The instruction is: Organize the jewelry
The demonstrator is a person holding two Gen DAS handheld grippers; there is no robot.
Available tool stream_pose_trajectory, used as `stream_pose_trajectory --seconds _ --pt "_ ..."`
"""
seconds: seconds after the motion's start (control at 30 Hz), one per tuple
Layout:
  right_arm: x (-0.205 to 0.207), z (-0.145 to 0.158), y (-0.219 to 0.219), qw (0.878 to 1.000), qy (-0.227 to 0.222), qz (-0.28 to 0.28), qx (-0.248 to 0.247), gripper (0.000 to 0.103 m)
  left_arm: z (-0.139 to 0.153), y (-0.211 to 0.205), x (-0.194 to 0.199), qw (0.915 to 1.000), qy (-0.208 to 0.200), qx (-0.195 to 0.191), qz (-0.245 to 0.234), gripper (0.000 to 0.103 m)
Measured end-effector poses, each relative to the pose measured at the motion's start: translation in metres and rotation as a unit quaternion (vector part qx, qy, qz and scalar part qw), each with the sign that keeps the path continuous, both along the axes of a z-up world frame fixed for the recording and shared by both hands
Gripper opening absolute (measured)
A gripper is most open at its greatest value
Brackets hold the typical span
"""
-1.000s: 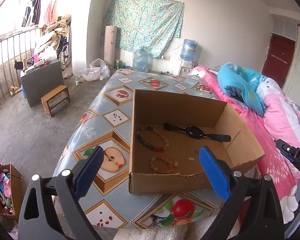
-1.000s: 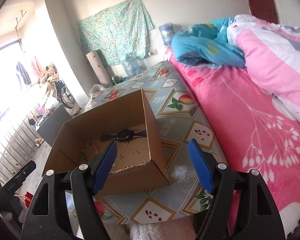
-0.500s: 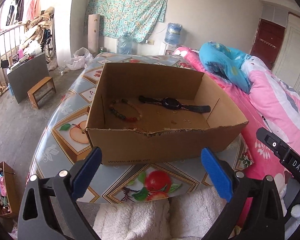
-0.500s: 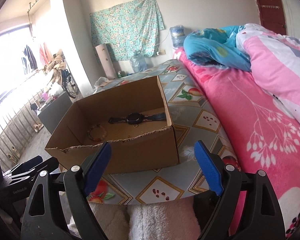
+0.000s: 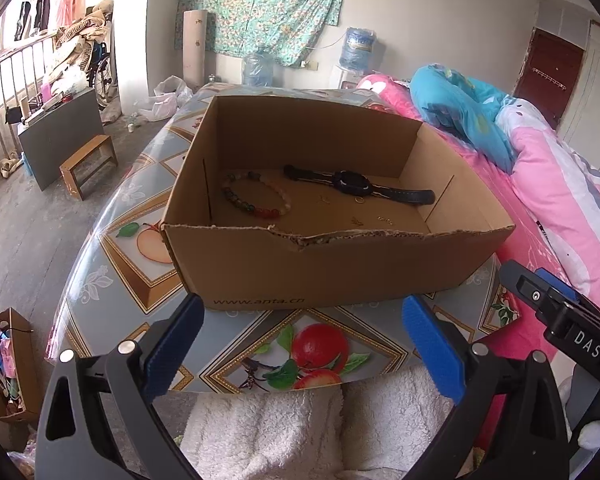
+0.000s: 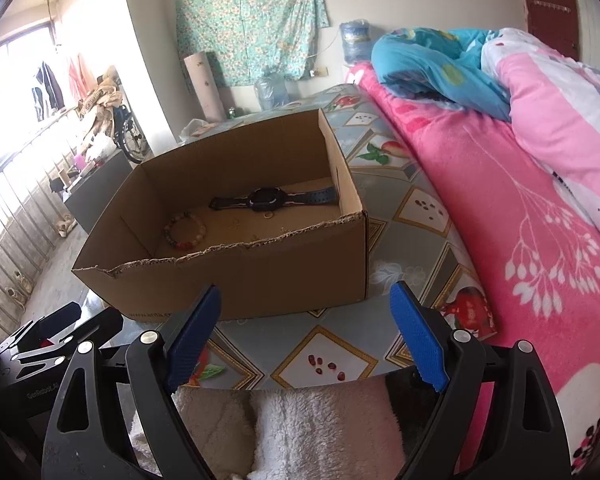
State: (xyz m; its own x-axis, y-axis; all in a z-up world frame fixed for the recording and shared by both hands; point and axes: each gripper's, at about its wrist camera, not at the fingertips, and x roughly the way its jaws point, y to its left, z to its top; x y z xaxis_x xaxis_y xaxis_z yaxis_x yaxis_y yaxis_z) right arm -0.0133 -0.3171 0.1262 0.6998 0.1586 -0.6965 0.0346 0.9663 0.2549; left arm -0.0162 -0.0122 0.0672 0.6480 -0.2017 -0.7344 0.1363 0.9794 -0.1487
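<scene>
1. Both tools, left tool (image 5: 300,344) and right tool (image 6: 304,332), had drawn back from the cardboard box (image 5: 332,268), released and empty.
2. The watch (image 5: 352,182) and bead bracelet (image 5: 256,198) lay inside, apparently sorted.

An open cardboard box (image 5: 332,268) with a torn near rim is seen. On its floor, a multicoloured bead bracelet (image 5: 256,198) lies flat toward the left wall, a black wristwatch (image 5: 352,182) is stretched out near the back wall, and tiny metal pieces (image 5: 358,220) are scattered between.
</scene>
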Motion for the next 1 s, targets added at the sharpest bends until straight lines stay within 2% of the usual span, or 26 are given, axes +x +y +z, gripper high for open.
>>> stream_pose_trajectory --seconds 0.23,0.53,0.73,0.87,1.0 --pt "0.004 -0.001 0.008 1.000 0.017 0.009 -0.016 0.087 -0.010 -0.003 0.007 0.9987 0.020 0.045 0.011 0.097" --pt "0.014 -0.001 0.011 0.999 0.027 0.005 -0.018 0.087 -0.004 -0.002 0.004 0.9945 -0.024 0.097 0.032 0.097" --pt "0.018 -0.003 0.012 0.999 0.033 0.005 -0.016 0.088 -0.001 -0.002 0.005 0.9922 -0.036 0.115 0.033 0.097" --pt "0.024 -0.006 0.013 0.999 0.036 0.008 -0.013 0.088 -0.001 -0.003 0.010 0.9934 -0.035 0.105 0.029 0.097" --pt "0.030 -0.010 0.013 0.999 0.045 0.017 -0.008 0.088 -0.005 0.001 0.020 0.9971 -0.010 0.066 0.037 0.097"
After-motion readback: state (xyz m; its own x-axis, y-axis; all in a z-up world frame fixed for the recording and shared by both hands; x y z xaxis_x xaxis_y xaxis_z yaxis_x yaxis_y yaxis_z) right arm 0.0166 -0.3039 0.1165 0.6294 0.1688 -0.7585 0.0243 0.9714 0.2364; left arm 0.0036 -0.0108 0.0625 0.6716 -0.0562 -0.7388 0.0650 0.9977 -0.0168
